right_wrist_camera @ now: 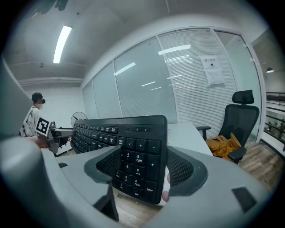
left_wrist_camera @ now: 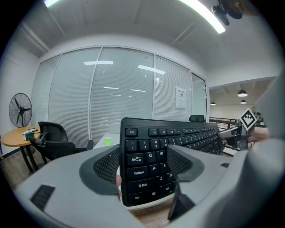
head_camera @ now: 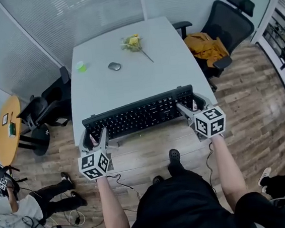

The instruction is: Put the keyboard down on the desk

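Note:
A black keyboard (head_camera: 137,115) is held lengthwise across the near edge of the grey desk (head_camera: 129,82), its keys tilted toward me. My left gripper (head_camera: 97,138) is shut on its left end, with the Esc and Tab keys between the pads (left_wrist_camera: 144,167). My right gripper (head_camera: 190,108) is shut on the right end, over the number pad (right_wrist_camera: 144,167). The keyboard (left_wrist_camera: 151,156) fills the space between the left jaws, and the keyboard (right_wrist_camera: 133,151) does the same in the right ones. Wooden floor shows under its near edge. I cannot tell whether it touches the desk.
On the desk lie a grey mouse (head_camera: 114,66), a green cup (head_camera: 81,67) and a yellow flower (head_camera: 134,42). An office chair (head_camera: 224,26) with yellow cloth stands at the right and dark chairs (head_camera: 45,108) at the left. A person (head_camera: 19,197) sits on the floor at the lower left.

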A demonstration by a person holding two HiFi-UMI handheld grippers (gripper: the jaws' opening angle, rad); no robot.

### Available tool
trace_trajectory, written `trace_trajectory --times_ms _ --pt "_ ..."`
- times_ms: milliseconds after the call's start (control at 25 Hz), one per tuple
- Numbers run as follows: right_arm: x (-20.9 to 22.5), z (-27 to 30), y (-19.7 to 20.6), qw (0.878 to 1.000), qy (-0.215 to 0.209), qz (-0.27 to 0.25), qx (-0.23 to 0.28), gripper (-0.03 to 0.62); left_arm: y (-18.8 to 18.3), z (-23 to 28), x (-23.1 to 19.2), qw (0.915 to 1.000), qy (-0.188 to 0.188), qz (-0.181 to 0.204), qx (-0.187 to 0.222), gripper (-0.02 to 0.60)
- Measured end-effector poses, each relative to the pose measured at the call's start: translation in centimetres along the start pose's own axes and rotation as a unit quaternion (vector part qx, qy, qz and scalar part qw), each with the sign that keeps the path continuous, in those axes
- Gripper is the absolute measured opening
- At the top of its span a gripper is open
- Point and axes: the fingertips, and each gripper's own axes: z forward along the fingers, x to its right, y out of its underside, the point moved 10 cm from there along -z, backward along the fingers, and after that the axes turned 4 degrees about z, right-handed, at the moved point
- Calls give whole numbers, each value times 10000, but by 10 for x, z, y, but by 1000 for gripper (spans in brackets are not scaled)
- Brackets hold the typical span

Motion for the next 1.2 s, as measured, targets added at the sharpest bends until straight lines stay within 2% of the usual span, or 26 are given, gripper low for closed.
trace_trajectory --times_ms 240,480,840,1200 --pt "39 28 -20 9993 -327 -168 -44 327 -3 20 22 9993 -345 -99 34 327" --pt "55 56 -27 9975 -618 -237 -228 327 1 26 29 9976 -655 -216 -87 327" --pt "61 84 -14 9951 -807 -134 -554 327 15 33 24 9953 -797 -349 -416 324" --pt "53 124 -23 9935 -807 -216 -768 328 23 55 -5 9938 -860 -489 -516 325"
